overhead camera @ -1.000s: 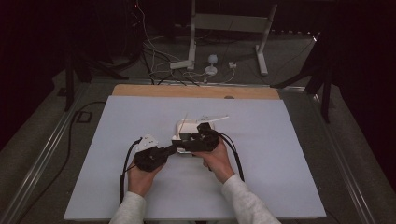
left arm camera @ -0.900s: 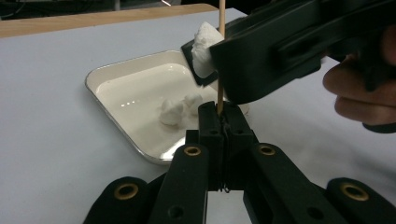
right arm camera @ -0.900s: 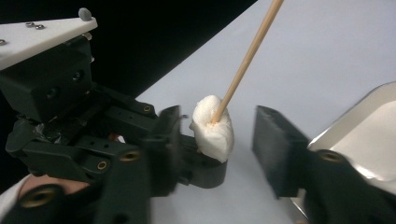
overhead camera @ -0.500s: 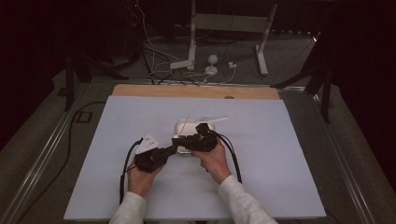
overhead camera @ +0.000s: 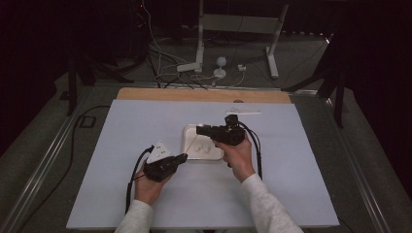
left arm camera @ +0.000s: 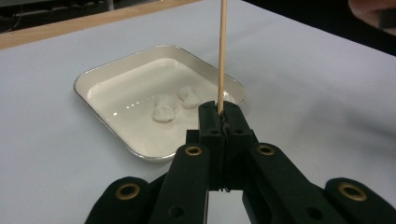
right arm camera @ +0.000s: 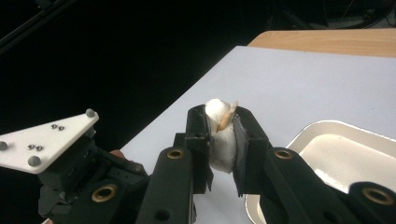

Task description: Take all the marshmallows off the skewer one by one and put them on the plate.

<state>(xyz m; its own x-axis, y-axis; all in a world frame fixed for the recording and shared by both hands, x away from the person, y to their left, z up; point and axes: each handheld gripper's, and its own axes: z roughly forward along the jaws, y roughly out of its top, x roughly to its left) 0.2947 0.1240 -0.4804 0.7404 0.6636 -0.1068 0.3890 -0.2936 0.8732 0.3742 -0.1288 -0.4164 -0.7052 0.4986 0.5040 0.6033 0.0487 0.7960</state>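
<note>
My left gripper point(left arm camera: 219, 112) is shut on the lower end of a thin wooden skewer point(left arm camera: 222, 56) that stands up from its jaws. In the high view this left gripper point(overhead camera: 182, 157) sits at the near left corner of a small white tray point(overhead camera: 188, 131). My right gripper point(right arm camera: 219, 116) is shut on a soft white lump point(right arm camera: 218, 144), and the skewer's tip point(right arm camera: 229, 114) pokes out of the lump's top. From above, the right gripper point(overhead camera: 200, 130) hangs over the tray. Two more white lumps point(left arm camera: 163, 108) lie in the tray point(left arm camera: 93, 79).
The tray rests on a pale blue mat point(overhead camera: 121, 145) over a wooden table whose bare edge point(overhead camera: 204, 94) shows at the back. Cables and a stand's feet point(overhead camera: 218, 68) lie on the floor beyond. A thin white strip point(overhead camera: 245, 112) lies on the mat behind the tray.
My right gripper has lifted and moved right and away from the left one, carrying the white lump. The left gripper has stayed in place with the skewer.
</note>
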